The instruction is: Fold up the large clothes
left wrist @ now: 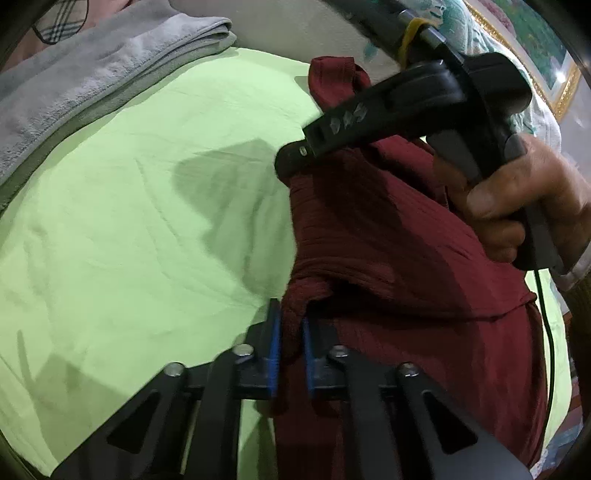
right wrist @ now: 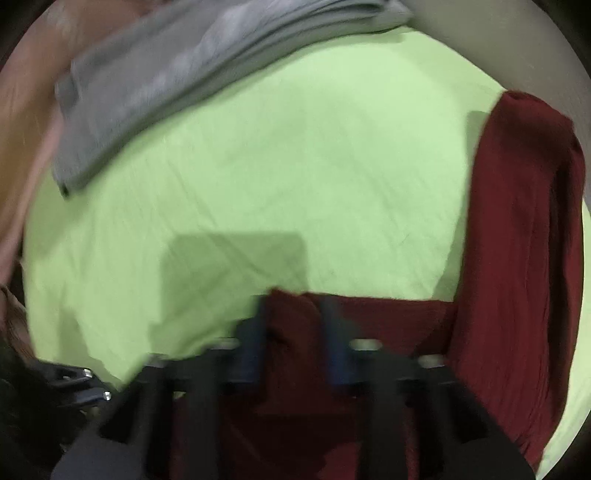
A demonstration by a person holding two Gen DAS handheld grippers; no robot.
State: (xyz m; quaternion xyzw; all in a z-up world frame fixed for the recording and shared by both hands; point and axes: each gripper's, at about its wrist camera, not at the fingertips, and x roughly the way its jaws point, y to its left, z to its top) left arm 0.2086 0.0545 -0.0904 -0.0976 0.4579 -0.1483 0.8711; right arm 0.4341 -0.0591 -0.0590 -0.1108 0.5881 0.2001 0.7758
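A dark red ribbed garment (left wrist: pixel 388 236) hangs lifted above a light green sheet (left wrist: pixel 129 206). My left gripper (left wrist: pixel 290 321) is shut on a bunched edge of the garment between its blue pads (left wrist: pixel 274 339). My right gripper (left wrist: pixel 295 162) shows in the left wrist view, held by a hand, its tip pressed into the garment's upper part. In the right wrist view the right gripper (right wrist: pixel 291 317) is shut on a fold of the red garment (right wrist: pixel 517 240), which trails to the right and down. That view is blurred.
A folded grey towel (left wrist: pixel 85 81) lies at the far left of the green sheet; it also shows in the right wrist view (right wrist: pixel 177 74). A beige wall (left wrist: pixel 280 33) is behind. A framed picture (left wrist: pixel 535 48) is at the upper right.
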